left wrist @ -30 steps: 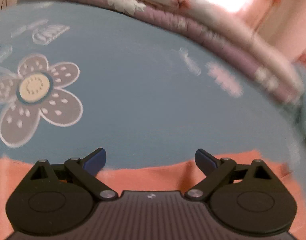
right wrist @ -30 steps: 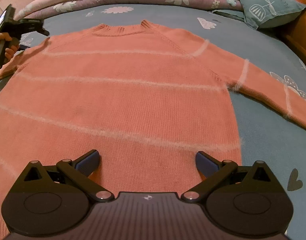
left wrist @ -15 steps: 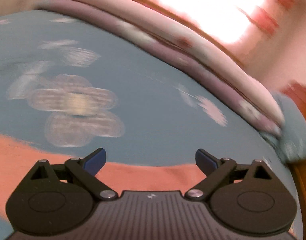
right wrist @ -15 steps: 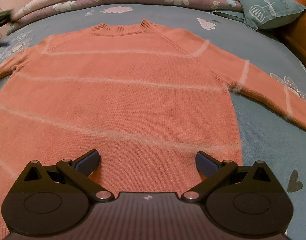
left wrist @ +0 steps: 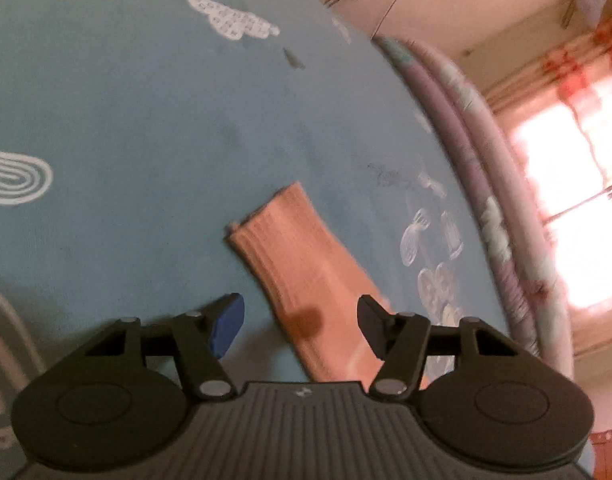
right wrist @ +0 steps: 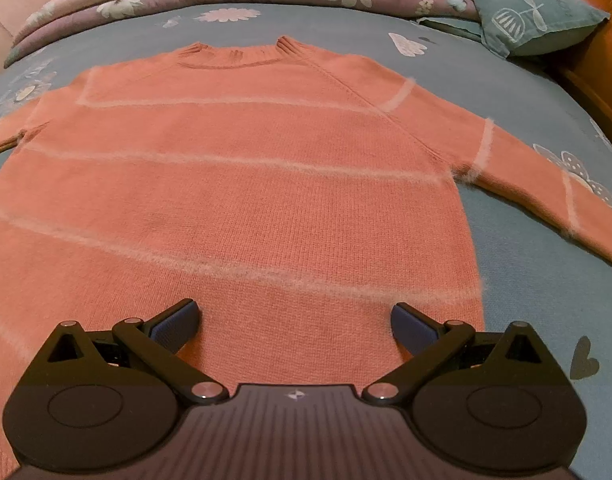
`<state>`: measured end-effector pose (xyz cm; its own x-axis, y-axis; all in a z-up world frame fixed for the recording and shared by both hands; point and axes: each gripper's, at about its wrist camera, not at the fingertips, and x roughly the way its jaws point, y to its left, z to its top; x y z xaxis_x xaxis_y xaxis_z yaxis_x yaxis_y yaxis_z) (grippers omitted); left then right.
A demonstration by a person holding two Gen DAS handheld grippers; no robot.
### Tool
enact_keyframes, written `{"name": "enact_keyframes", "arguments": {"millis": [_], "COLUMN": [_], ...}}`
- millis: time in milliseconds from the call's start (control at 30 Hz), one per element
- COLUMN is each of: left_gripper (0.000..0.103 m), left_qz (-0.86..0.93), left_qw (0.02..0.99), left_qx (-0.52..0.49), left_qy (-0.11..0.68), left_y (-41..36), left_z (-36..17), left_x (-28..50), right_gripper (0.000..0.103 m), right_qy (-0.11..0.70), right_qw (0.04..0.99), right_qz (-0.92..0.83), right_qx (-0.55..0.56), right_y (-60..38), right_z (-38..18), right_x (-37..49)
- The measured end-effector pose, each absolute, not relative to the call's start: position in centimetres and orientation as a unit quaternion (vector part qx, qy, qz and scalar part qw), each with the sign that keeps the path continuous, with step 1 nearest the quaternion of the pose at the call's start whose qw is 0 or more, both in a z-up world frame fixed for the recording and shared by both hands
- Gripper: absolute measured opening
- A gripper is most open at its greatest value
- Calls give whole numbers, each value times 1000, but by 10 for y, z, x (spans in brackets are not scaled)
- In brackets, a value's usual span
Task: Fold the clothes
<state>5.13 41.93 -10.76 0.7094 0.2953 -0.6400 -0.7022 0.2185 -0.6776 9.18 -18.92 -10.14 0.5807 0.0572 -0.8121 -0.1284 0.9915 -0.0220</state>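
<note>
The sweater (right wrist: pixel 234 184) lies flat mid-frame on the bed (right wrist: pixel 526 92). The right gripper (right wrist: pixel 293 322) gapes wide, empty. The left gripper (left wrist: pixel 300 322), half open, empty, frames the cuff (left wrist: pixel 282 224) at centre.

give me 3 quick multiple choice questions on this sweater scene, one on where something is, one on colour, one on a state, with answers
1. Where does the pillow lie relative to the sweater in the right wrist view?
A. past its upper right, by the collar end
B. on top of its hem
C. under its left sleeve

2. What colour is the sweater?
A. navy with red dots
B. orange with pale stripes
C. plain white

3. How is the left gripper set at the sleeve cuff?
A. shut on the cuff
B. open, with the sleeve between its fingers
C. open over bare bedsheet, no sleeve near

Answers:
1 A: the teal pillow sits at the upper right corner of the bedsheet.
2 B: orange knit crossed by thin pale bands.
3 B: the fingers stand apart with the sleeve running between them.
</note>
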Motion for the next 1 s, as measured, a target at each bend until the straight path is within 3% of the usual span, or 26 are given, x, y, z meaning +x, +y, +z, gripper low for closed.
{"name": "enact_keyframes", "arguments": {"millis": [267,300,333,467,767,1000], "left_gripper": [58,51,31,14,12,12], "left_qz": [352,358,365,386,422,433], "left_qw": [766,770,774,785,794,774], "left_qx": [-512,-501,-490,-452,-398,-421], "left_qy": [165,166,168,173,181,191], "left_y": [431,428,426,417,389,393], "left_z": [-114,-115,-115,-110,-80,-99], "left_x": [70,70,70,70,61,46], "right_gripper": [103,103,103,103,103,103], "right_qy": [459,458,458,456,455,453], "right_qw": [886,887,887,888,888,889], "right_qz": [48,48,48,50,50,44], "right_qx": [-40,-40,-40,-40,-40,-39], "right_y": [-188,-188,-189,-190,-192,-184], "right_z": [-101,-101,-101,-102,-103,-104], "right_x": [92,92,91,91,92,86]}}
